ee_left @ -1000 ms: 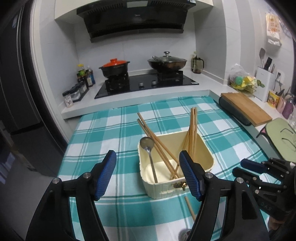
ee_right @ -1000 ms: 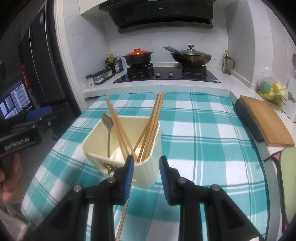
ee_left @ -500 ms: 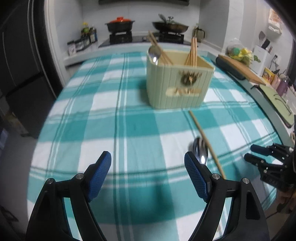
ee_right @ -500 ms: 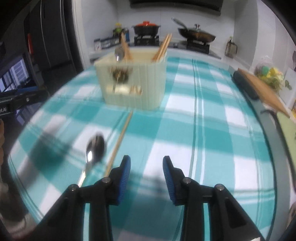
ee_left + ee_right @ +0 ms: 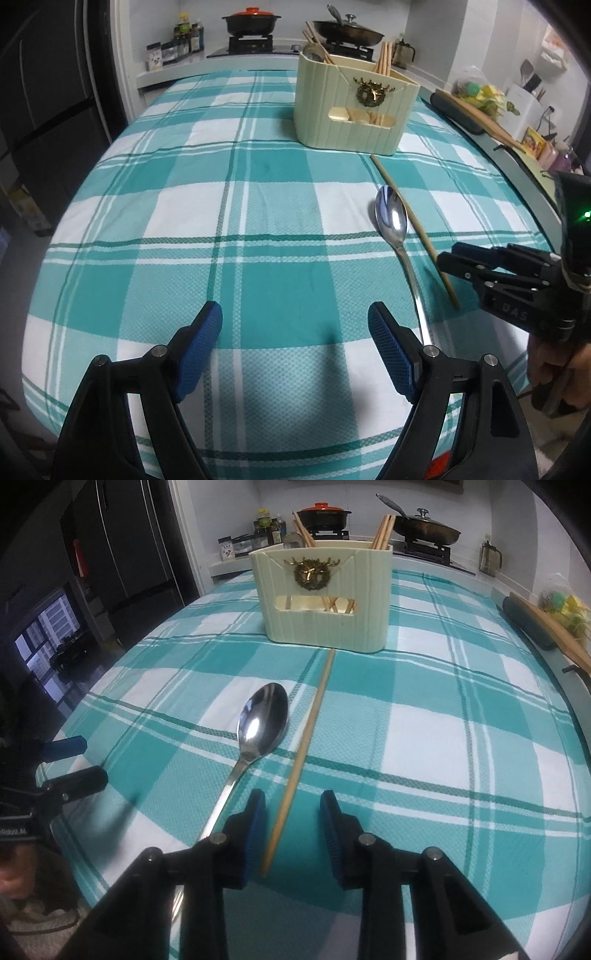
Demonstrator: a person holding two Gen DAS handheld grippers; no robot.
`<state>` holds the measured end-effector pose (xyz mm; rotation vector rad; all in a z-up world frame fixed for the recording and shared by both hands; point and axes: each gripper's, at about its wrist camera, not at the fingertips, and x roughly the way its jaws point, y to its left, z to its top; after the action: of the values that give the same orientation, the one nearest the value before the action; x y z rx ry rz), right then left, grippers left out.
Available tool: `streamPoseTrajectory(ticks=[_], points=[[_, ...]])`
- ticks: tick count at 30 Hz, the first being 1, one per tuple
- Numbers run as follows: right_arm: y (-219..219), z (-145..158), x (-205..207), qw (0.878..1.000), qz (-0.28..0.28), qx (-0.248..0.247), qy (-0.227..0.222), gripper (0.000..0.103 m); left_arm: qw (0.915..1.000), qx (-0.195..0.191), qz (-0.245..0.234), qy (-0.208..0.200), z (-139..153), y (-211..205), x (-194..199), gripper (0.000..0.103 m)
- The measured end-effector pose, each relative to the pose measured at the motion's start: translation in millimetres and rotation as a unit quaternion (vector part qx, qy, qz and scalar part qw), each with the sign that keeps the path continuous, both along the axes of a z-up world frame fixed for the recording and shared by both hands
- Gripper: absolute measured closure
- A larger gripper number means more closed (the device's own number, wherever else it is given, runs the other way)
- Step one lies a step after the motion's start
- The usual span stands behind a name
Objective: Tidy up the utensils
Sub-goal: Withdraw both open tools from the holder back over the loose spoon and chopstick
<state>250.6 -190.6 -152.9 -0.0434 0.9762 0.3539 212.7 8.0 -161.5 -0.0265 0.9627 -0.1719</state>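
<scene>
A cream utensil holder (image 5: 351,110) (image 5: 321,602) stands at the far side of the checked tablecloth (image 5: 258,184), with chopsticks and a spoon standing in it. On the cloth in front of it lie a steel spoon (image 5: 390,219) (image 5: 264,720) and one wooden chopstick (image 5: 412,226) (image 5: 307,731), side by side. My right gripper (image 5: 292,801) (image 5: 448,256) is low over the chopstick's near end. Its jaws are closing with the chopstick between them, and gaps show on both sides. My left gripper (image 5: 294,314) (image 5: 72,764) hovers open over bare cloth, left of the spoon's handle.
Behind the table runs a counter with a hob, a red-lidded pot (image 5: 251,20) and a wok (image 5: 347,31). A wooden cutting board (image 5: 476,110) lies along the right counter. A dark fridge (image 5: 48,92) stands at the left. The table's front edge is just below both grippers.
Both grippers have come down and back from above the holder to low over the front of the cloth. The right one now straddles the chopstick's near end.
</scene>
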Motion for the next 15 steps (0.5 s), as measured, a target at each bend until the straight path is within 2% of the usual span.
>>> streamPoseTrajectory(ticks=[4, 5, 6, 15], points=[[11, -16, 11, 1.0, -0.006, -0.022, 0.015, 0.084, 1.0, -0.003, 0.001, 0.007, -6, 0, -3, 0.021], [11, -19, 10, 1.0, -0.011, -0.027, 0.009, 0.091, 1.0, -0.001, 0.002, 0.009, -8, 0, -4, 0.021], [11, -18, 8, 0.999, -0.015, -0.036, 0.001, 0.095, 0.9999, 0.0, 0.003, 0.011, -9, 0, -4, 0.021], [-35, -15, -16, 0.991, -0.121, -0.049, 0.007, 0.096, 0.9999, 0.001, -0.005, 0.011, -8, -11, -4, 0.02]])
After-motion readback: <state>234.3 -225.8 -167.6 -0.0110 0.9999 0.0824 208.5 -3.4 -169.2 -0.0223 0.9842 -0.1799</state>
